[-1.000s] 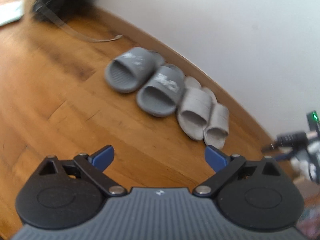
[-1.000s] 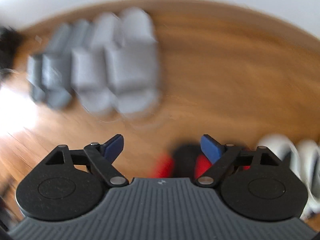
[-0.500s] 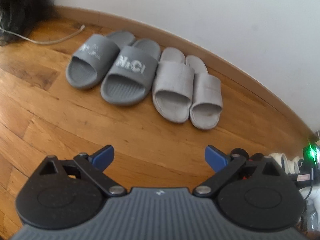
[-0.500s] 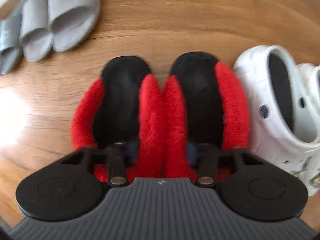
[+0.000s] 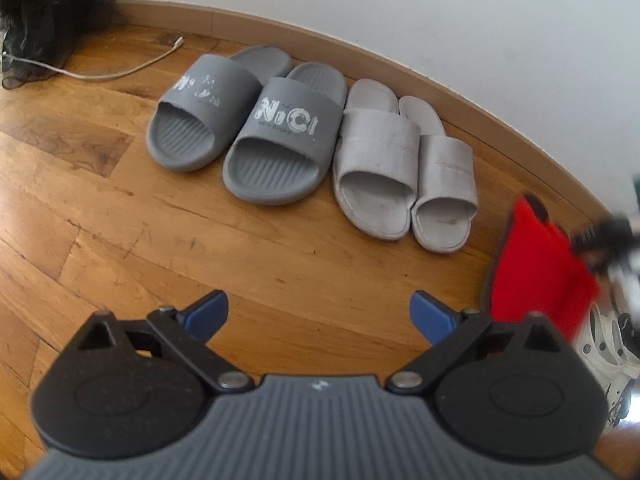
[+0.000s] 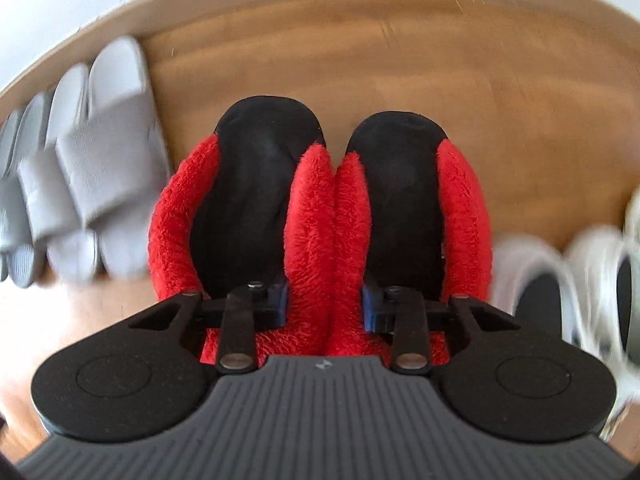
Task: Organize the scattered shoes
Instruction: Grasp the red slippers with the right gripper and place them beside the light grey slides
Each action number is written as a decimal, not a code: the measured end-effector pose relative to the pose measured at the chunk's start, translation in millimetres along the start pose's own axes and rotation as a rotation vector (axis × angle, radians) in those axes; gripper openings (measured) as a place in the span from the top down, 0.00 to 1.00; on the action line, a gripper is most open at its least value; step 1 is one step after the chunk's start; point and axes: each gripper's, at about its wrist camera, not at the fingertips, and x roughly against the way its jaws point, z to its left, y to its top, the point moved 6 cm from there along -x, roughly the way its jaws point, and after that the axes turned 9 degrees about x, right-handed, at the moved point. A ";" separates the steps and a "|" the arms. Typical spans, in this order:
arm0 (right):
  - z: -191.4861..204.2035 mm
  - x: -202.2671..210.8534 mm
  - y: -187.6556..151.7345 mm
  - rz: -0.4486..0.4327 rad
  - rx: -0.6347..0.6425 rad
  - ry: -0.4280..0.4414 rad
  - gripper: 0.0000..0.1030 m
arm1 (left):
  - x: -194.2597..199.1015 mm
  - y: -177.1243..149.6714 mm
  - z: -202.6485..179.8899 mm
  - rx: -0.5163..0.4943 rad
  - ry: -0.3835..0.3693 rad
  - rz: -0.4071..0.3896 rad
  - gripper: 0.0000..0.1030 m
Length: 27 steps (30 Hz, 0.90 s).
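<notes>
My right gripper (image 6: pixel 325 305) is shut on the inner edges of a pair of red fluffy slippers (image 6: pixel 316 216) with black insoles, holding both together above the wood floor. They show as a red blur at the right of the left wrist view (image 5: pixel 536 264). My left gripper (image 5: pixel 320 314) is open and empty over bare floor. In front of it, dark grey slides (image 5: pixel 248 120) and light grey slides (image 5: pixel 404 164) stand in a row against the wall. The light grey slides (image 6: pixel 100 160) lie just left of the red slippers.
White clogs (image 6: pixel 592 280) lie at the right, also at the lower right of the left wrist view (image 5: pixel 608 344). A baseboard (image 5: pixel 400 64) runs along the white wall. A white cable (image 5: pixel 120 72) and a dark bag (image 5: pixel 36 20) lie at the far left.
My right gripper dropped onto the red slippers, shut on them and carried them toward the wall beside the light grey slides. My left gripper swung to face the row of slides, staying open.
</notes>
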 end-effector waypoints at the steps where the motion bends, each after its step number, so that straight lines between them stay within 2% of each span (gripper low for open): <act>1: 3.5 -5.2 16.8 0.000 0.014 -0.014 0.70 | -1.9 -0.9 -0.3 0.000 0.004 0.007 0.05; 8: 28.5 -24.2 92.5 -0.015 0.073 -0.032 0.70 | -5.6 -10.1 -5.3 -0.028 0.009 0.041 0.05; 14: 33.6 -22.3 123.4 -0.049 0.076 -0.032 0.70 | -4.4 -15.7 -17.7 -0.073 -0.003 0.042 0.05; 21: 25.7 -31.3 129.6 -0.043 0.055 -0.021 0.68 | -1.5 -19.2 -27.0 -0.104 -0.013 0.029 0.05; 27: 23.5 -9.6 123.2 -0.096 0.083 0.036 0.49 | -2.5 -22.7 -34.6 -0.101 -0.040 0.044 0.05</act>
